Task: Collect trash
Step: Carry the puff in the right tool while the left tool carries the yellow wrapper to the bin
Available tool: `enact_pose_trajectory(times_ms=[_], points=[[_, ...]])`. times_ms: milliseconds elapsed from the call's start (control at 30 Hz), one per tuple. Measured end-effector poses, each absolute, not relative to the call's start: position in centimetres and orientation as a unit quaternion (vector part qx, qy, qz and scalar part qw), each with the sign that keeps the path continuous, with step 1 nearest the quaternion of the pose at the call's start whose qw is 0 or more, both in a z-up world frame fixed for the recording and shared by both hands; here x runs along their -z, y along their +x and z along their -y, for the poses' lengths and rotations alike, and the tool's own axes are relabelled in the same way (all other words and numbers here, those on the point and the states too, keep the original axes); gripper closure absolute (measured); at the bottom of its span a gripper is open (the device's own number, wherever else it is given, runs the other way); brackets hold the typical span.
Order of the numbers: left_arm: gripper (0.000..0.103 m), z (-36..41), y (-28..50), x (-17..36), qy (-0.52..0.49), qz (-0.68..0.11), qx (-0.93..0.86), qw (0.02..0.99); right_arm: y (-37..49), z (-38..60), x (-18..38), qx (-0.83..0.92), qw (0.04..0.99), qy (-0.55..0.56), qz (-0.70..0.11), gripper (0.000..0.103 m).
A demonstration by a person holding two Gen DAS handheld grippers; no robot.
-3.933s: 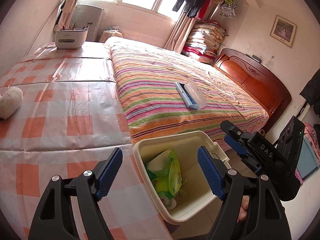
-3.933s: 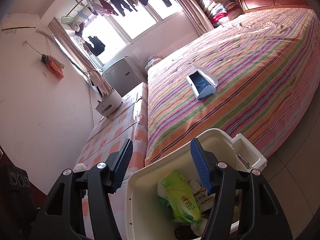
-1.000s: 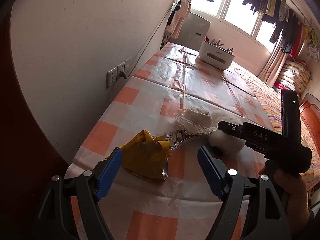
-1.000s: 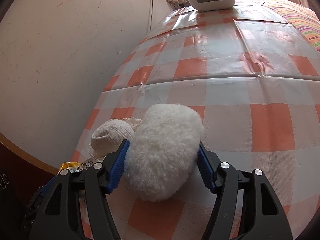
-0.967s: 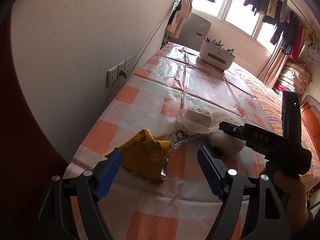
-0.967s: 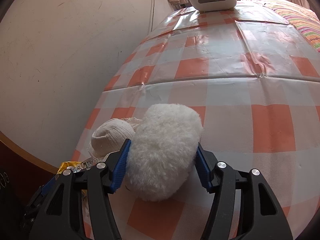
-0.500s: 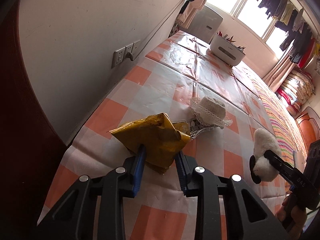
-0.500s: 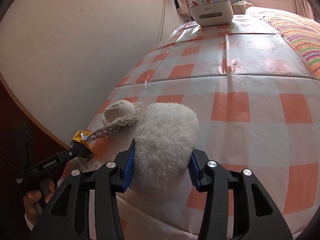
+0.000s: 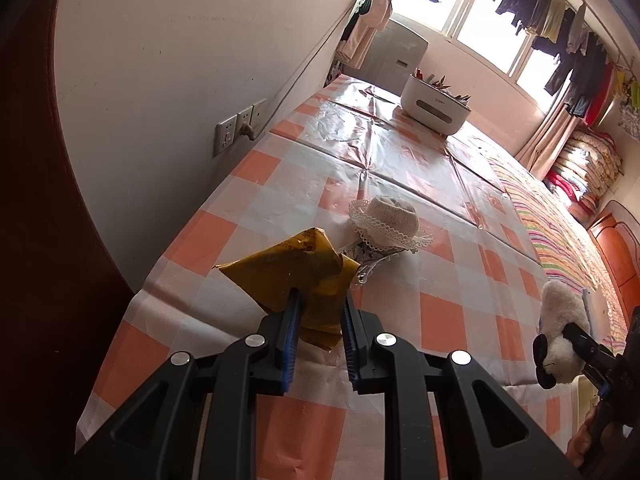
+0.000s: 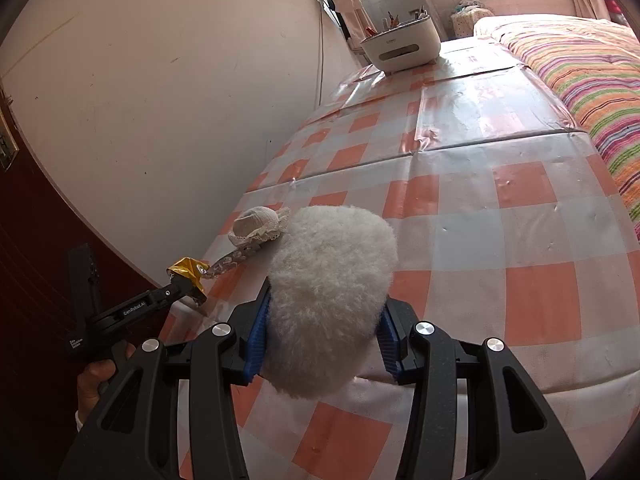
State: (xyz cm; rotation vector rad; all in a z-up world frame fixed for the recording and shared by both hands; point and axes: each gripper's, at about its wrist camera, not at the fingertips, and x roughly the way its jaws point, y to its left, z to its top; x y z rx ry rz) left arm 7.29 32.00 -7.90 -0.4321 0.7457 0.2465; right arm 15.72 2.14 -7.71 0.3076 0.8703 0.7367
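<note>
A crumpled yellow foil wrapper [image 9: 296, 276] sits pinched between the blue pads of my left gripper [image 9: 318, 320], which is shut on it just above the orange-checked tablecloth [image 9: 440, 312]; the wrapper [image 10: 186, 271] also shows small at the left gripper's tip in the right wrist view. My right gripper [image 10: 322, 334] is shut on a white fluffy ball [image 10: 330, 292], held above the table. That ball [image 9: 562, 328] appears at the right edge of the left wrist view. A lace-trimmed cream knitted piece [image 9: 390, 220] lies on the cloth behind the wrapper.
A white caddy [image 9: 434, 106] with small items stands at the table's far end near the window. The wall with sockets [image 9: 240, 126] runs along the left. A striped bed [image 10: 580, 80] borders the table on the right. A hand [image 10: 98, 380] holds the left gripper.
My left gripper closed on the yellow wrapper and holds it pinched. The right gripper squeezed the fluffy ball and carried it back and to the right, away from the lace piece.
</note>
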Motion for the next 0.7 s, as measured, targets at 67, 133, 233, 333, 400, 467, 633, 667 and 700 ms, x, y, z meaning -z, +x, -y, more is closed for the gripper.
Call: enact_pose_trajectory(times_ms=[67, 133, 233, 333, 400, 467, 633, 667, 700], points=[[0.084, -31.5, 7.1, 7.4, -0.206, -0.356, -0.113, 0.904, 15.8, -1.6, 7.8, -0.346, 0.829, 0.153, -0.411, 0.058], [0.084, -30.8, 6.9, 7.1, -0.201, -0.352, -0.109, 0.908, 15.8, -0.9, 7.8, -0.342, 0.831, 0.159, -0.409, 0.058], [0.084, -29.6, 6.9, 6.6, -0.188, -0.348, -0.103, 0.913, 15.7, -0.3, 7.6, -0.339, 0.832, 0.166, -0.406, 0.058], [0.084, -28.2, 7.0, 6.3, -0.176, -0.346, -0.093, 0.917, 15.6, 0.3, 7.4, -0.336, 0.835, 0.168, -0.402, 0.058], [0.084, -27.4, 7.1, 6.2, -0.170, -0.345, -0.087, 0.919, 15.5, 0.8, 7.3, -0.333, 0.836, 0.171, -0.400, 0.058], [0.084, -26.6, 7.2, 6.1, -0.163, -0.345, -0.083, 0.921, 15.4, 1.2, 7.3, -0.332, 0.836, 0.173, -0.400, 0.058], [0.084, -24.9, 7.6, 5.8, -0.155, -0.345, -0.070, 0.923, 15.3, 2.7, 7.1, -0.323, 0.841, 0.178, -0.396, 0.058], [0.084, -24.5, 7.7, 5.7, -0.153, -0.345, -0.067, 0.924, 15.2, 3.1, 7.0, -0.322, 0.842, 0.178, -0.395, 0.058], [0.084, -24.1, 7.8, 5.6, -0.152, -0.344, -0.064, 0.924, 15.1, 3.4, 7.0, -0.320, 0.843, 0.179, -0.394, 0.058]])
